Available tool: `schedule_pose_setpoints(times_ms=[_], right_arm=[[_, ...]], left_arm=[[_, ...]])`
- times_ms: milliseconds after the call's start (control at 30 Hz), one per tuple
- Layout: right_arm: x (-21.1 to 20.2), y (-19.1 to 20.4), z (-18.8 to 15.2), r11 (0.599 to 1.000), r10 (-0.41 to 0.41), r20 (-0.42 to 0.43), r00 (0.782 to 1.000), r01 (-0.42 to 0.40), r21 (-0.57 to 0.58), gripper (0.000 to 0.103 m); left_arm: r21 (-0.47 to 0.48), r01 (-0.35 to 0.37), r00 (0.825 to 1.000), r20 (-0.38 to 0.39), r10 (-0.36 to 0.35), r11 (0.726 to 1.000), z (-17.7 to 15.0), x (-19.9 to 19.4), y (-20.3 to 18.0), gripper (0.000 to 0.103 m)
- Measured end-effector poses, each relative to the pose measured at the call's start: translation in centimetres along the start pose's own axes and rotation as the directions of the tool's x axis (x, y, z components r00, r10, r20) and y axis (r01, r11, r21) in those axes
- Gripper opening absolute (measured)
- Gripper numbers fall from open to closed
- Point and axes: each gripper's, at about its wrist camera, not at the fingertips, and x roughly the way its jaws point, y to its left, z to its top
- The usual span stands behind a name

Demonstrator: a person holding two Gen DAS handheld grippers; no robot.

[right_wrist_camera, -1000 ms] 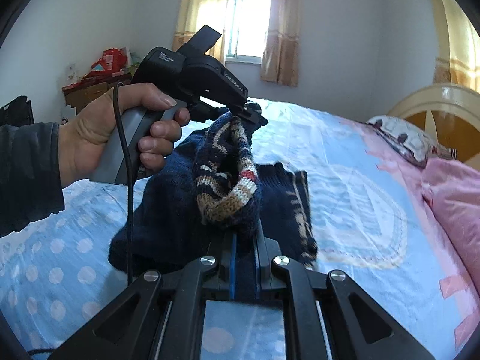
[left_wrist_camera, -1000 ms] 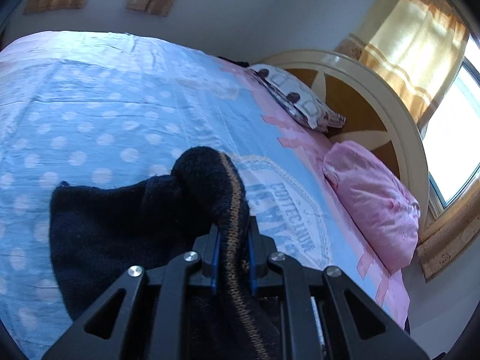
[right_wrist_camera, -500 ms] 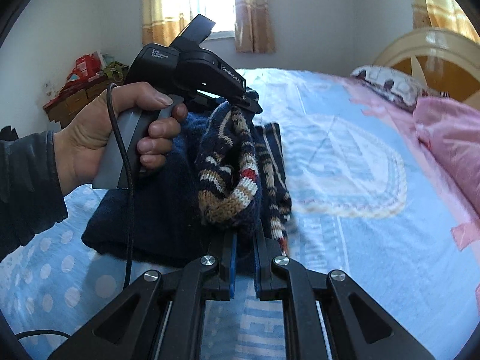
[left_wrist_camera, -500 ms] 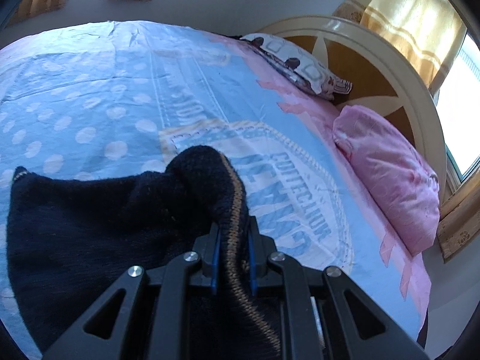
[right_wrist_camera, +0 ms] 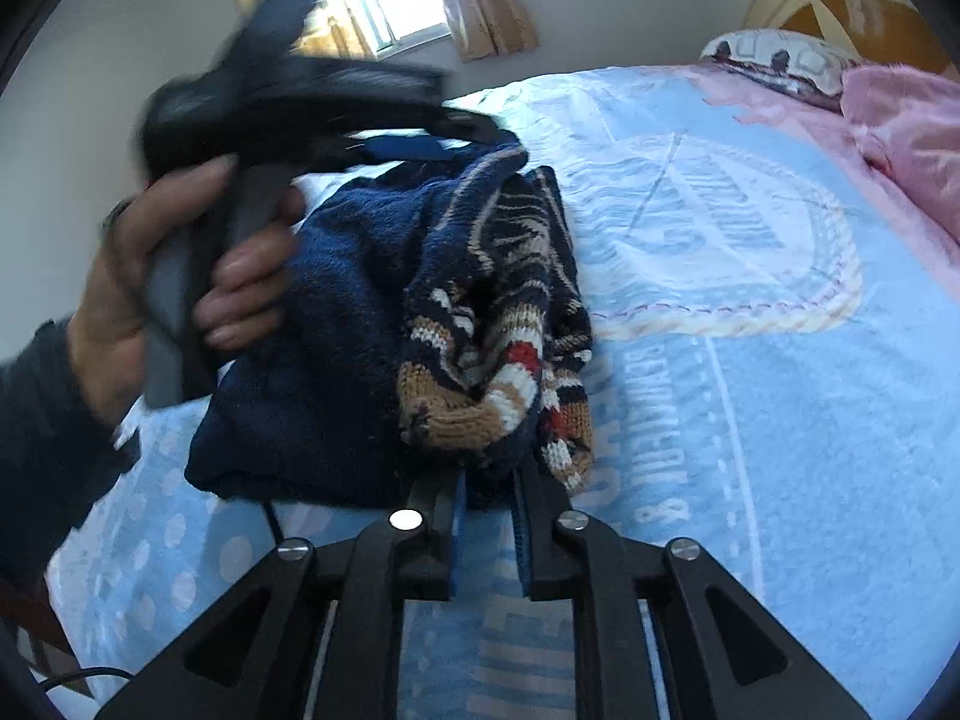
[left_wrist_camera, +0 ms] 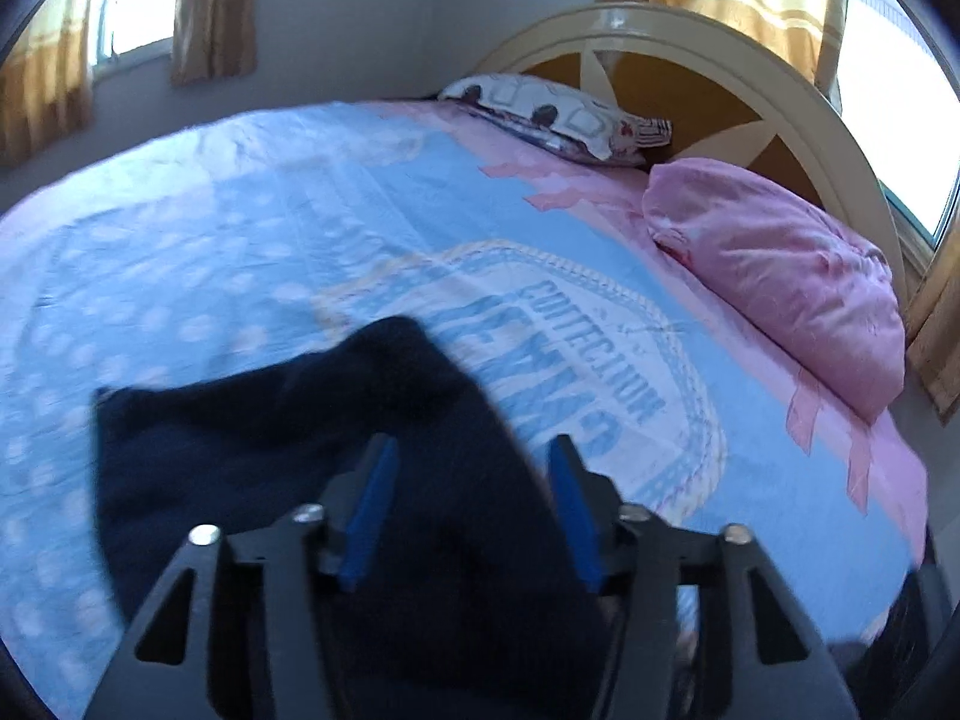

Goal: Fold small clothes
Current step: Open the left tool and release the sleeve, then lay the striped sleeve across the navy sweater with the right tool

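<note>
A small dark navy knit sweater (right_wrist_camera: 336, 312) with a tan, white and red pattern lies folded on the blue bed sheet (right_wrist_camera: 750, 396). In the left wrist view it is a dark blurred mass (left_wrist_camera: 288, 456) under and between my fingers. My left gripper (left_wrist_camera: 471, 468) is open, its blue pads apart over the sweater. It shows blurred in the right wrist view (right_wrist_camera: 420, 147), at the sweater's far edge. My right gripper (right_wrist_camera: 487, 498) is nearly closed, still pinching the patterned near edge of the sweater.
A pink pillow (left_wrist_camera: 780, 276) and a patterned pillow (left_wrist_camera: 558, 117) lie by the cream and orange headboard (left_wrist_camera: 708, 90). Curtained windows are on the far wall and at right. The sheet (left_wrist_camera: 240, 228) stretches to the left.
My left gripper has opened and let go of the sweater's edge, and is moving. The sweater has come down folded onto the bed. My right gripper has stayed shut on it.
</note>
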Motion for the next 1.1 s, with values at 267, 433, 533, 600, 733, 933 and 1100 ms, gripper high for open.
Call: schedule_pose_setpoints(times_ms=[267,433,533,600,733,933,1100], right_arm=[[-4.0,-1.4,-0.4,0.997,-0.014,0.124,0.992,0.005,0.071,0.044],[-4.9,-0.2,2.9,0.999,0.029,0.138,0.99,-0.034,0.038,0.044],[-2.4,0.3,6.5,0.995,0.081,0.058,0.995,-0.085,0.056,0.044],[0.0,0.4,9.2,0.996,0.063,0.019,0.998,-0.064,0.06,0.044],[5.9,-0.6,12.1,0.98,0.101,-0.098,0.99,-0.082,0.18,0.044],[9.8,-2.7,11.6,0.967,-0.061,-0.17,0.983,0.101,0.234,0.019],[8.2,-1.0,12.2,0.965,-0.23,-0.149,0.962,0.245,0.091,0.019]], left_arm=[[-0.028,-0.135,0.991,0.009,0.135,0.99,-9.3,-6.0,4.4,0.069],[0.026,-0.176,0.984,-0.023,0.176,0.984,-12.2,-5.4,4.1,0.073],[0.023,-0.176,0.984,-0.01,0.176,0.984,-12.8,-5.1,4.0,0.076],[0.007,-0.156,0.988,0.003,0.156,0.988,-13.3,-5.0,4.5,0.08],[-0.079,-0.07,0.998,-0.003,0.07,0.994,-13.7,-4.9,6.3,0.083],[-0.108,-0.026,1.0,-0.016,0.024,0.994,-14.2,-4.8,6.8,0.085],[-0.128,-0.015,1.0,-0.02,0.013,0.992,-14.5,-4.9,7.2,0.086]])
